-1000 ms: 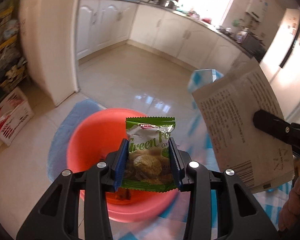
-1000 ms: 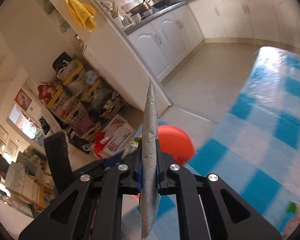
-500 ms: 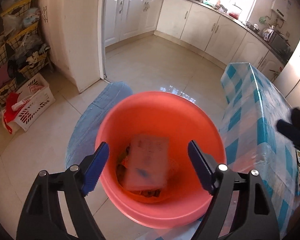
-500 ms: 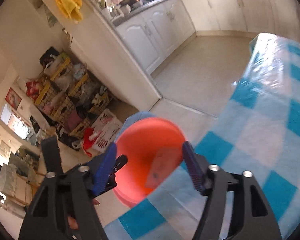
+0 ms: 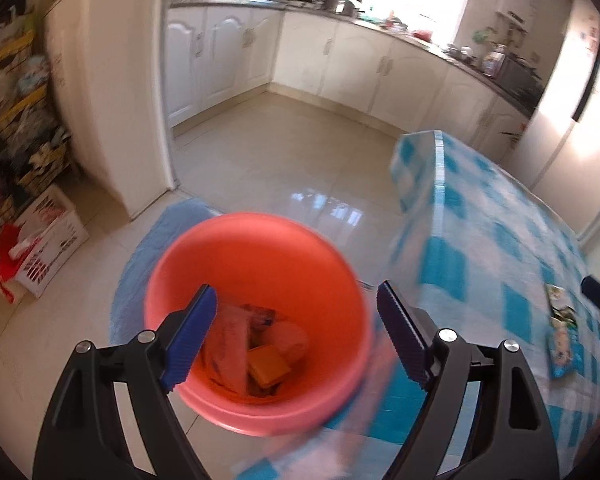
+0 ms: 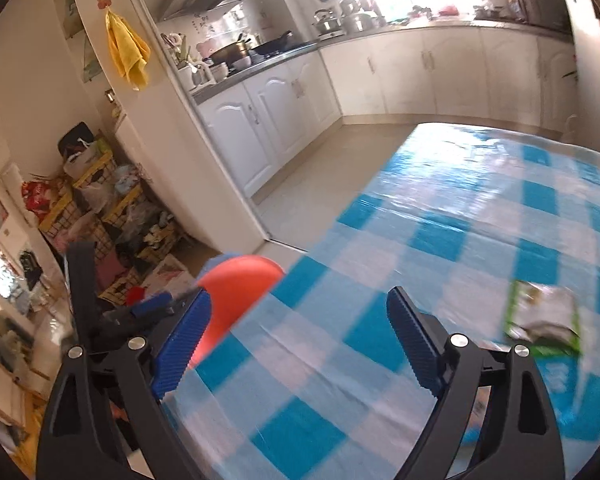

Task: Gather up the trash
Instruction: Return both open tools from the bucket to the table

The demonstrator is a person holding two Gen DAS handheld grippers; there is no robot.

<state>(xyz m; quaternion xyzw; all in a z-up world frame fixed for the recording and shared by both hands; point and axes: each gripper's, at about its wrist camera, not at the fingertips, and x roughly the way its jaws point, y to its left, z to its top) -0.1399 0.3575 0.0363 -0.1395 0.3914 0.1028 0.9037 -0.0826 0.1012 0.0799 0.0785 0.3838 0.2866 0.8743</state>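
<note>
Coral-red plastic catches the eye first: the bucket (image 5: 256, 312) stands on the floor just beside the table (image 5: 500, 248), on a blue mat, with crumpled wrappers (image 5: 252, 352) lying at its bottom. The left gripper (image 5: 296, 336) hangs over its mouth with its blue fingers (image 5: 190, 340) spread wide and nothing between them. Further right, over the blue-checked cloth, the right gripper (image 6: 300, 344) is likewise wide apart and empty, pointing along the tabletop. Right again, a green snack packet (image 6: 544, 320) lies flat on the cloth near the table's edge, and the left view shows a couple of packets (image 5: 560, 332) there too, blurred. To my eye one drop is done and the hunt for the next piece is on. The next move would call for swinging the right gripper over that green packet, lowering flat to the cloth, and pinching a thin edge without dragging the tablecloth.
</note>
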